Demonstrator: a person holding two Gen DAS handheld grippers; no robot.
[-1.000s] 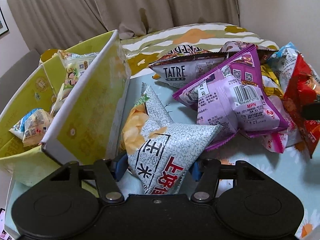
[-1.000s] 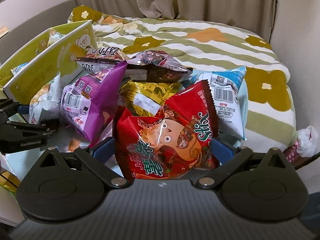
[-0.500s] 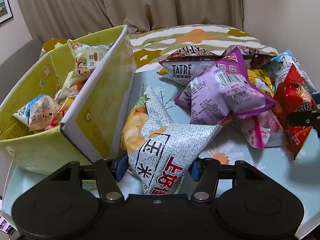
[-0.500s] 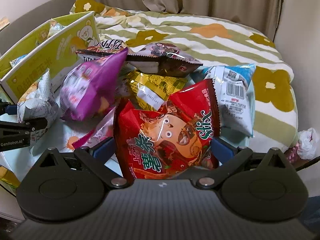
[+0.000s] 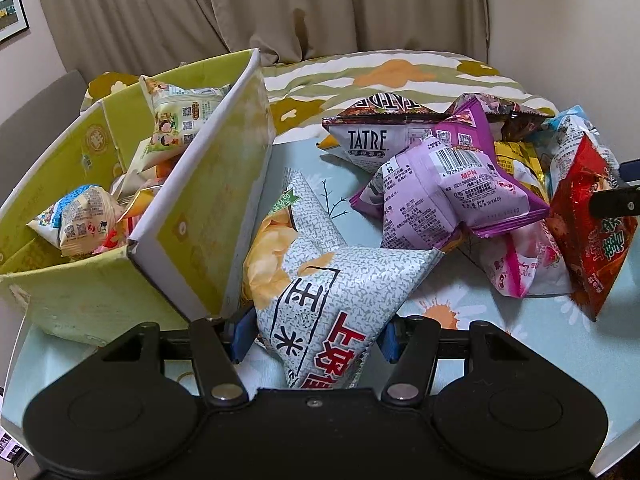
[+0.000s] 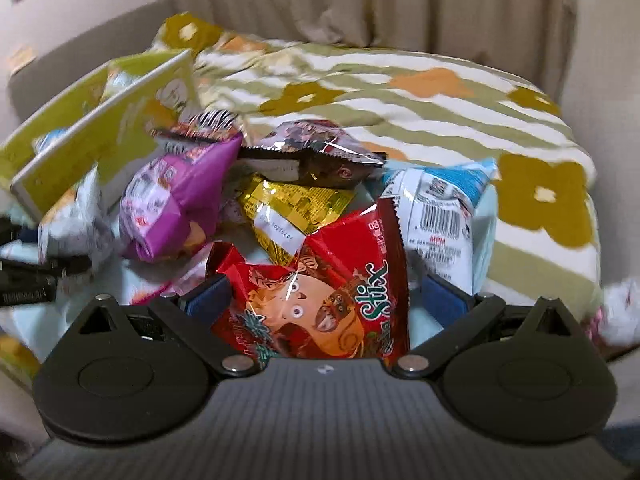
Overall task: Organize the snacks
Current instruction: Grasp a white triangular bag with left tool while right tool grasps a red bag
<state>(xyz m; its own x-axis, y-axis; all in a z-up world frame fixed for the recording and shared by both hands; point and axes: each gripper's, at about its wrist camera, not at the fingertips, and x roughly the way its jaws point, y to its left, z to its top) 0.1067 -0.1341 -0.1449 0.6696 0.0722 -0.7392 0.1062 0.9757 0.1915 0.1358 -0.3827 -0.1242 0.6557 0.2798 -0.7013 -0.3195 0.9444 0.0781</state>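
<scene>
My left gripper is shut on a grey-white chip bag with red characters, held just right of the green cardboard box. My right gripper is shut on a red Stix snack bag, which also shows at the right of the left wrist view. The box holds several small snack packs. A pile of bags lies on the table: a purple bag, a TATRE bag, a yellow bag and a blue-white bag.
The table has a light blue floral cloth. A bed with a striped floral cover lies behind it, with curtains beyond. A pink snack pack lies under the purple bag. The box flap stands open beside my left gripper.
Both grippers have risen and pulled back with their bags. The red bag is lifted off the pile, and the purple bag has settled lower.
</scene>
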